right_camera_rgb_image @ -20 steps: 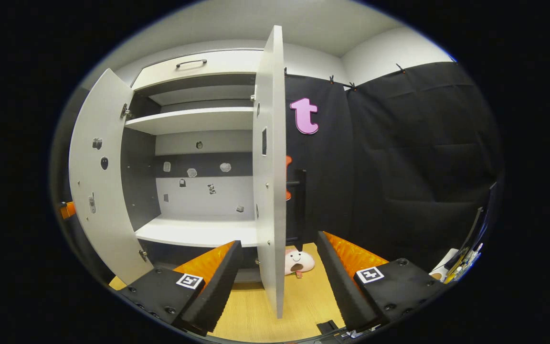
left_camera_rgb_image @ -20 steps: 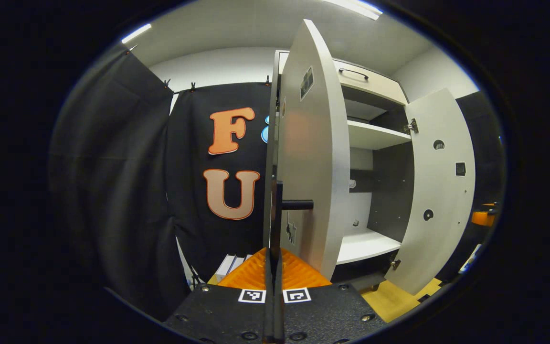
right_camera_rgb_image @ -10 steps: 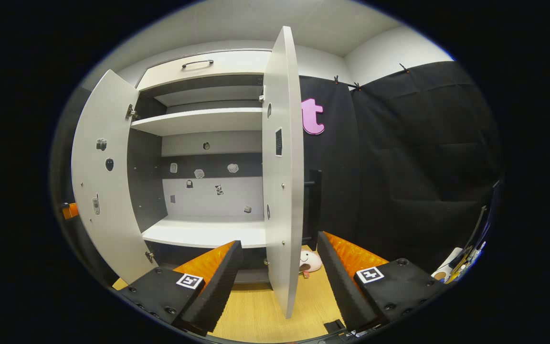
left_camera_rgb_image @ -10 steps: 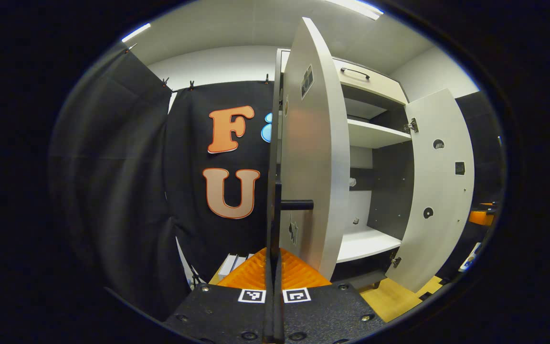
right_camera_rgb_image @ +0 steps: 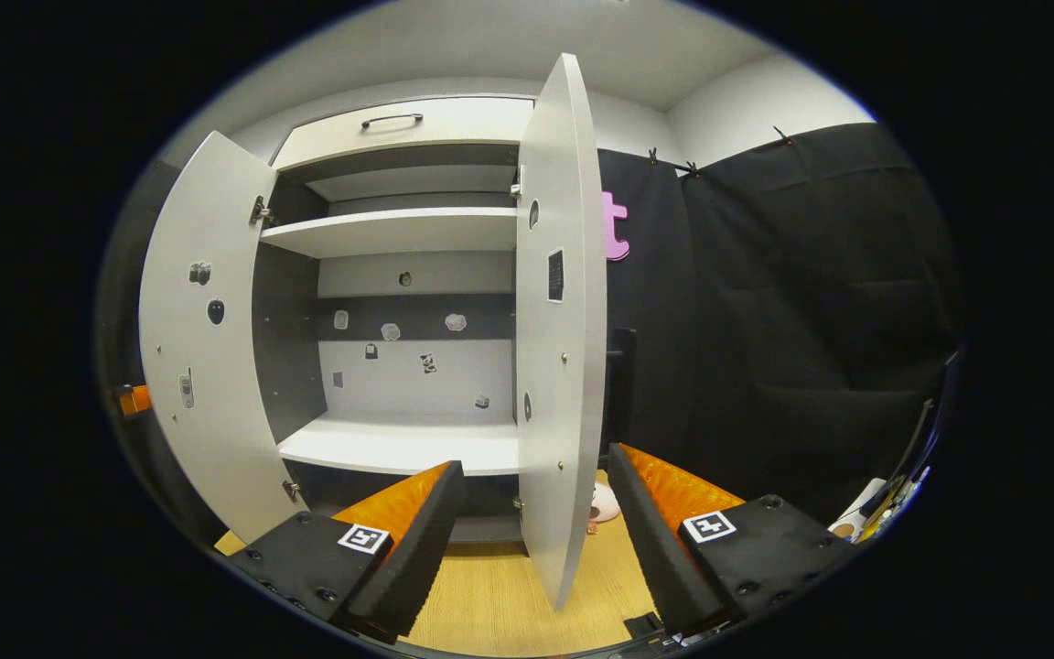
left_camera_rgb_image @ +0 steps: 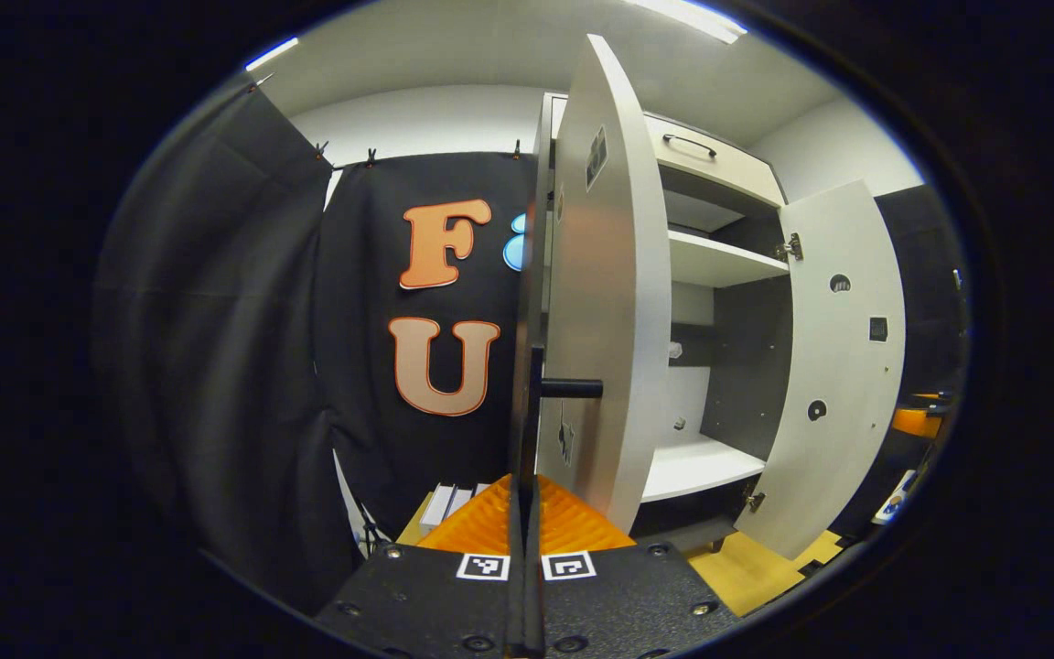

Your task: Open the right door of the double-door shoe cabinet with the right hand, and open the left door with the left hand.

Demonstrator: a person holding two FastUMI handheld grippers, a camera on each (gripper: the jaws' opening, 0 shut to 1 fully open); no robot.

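The white shoe cabinet stands with both doors swung out. In the left gripper view the left door is seen nearly edge-on. Its black bar handle runs down between my fingers, and the left gripper is shut on it. Farther right stands the right door. In the right gripper view the right door is straight ahead, its lower edge between the fingers of my open right gripper, which do not touch it. The door's black handle shows behind it. At the left hangs the left door.
Bare white shelves with small stickers on the back panel. A drawer with a dark handle tops the cabinet. A pink plush toy lies on the wooden floor behind the right door. White boxes sit by the cloth wall.
In the right gripper view the right door has shifted right and shows more of its inner face, now covering most of the plush toy. The left gripper view has barely changed.
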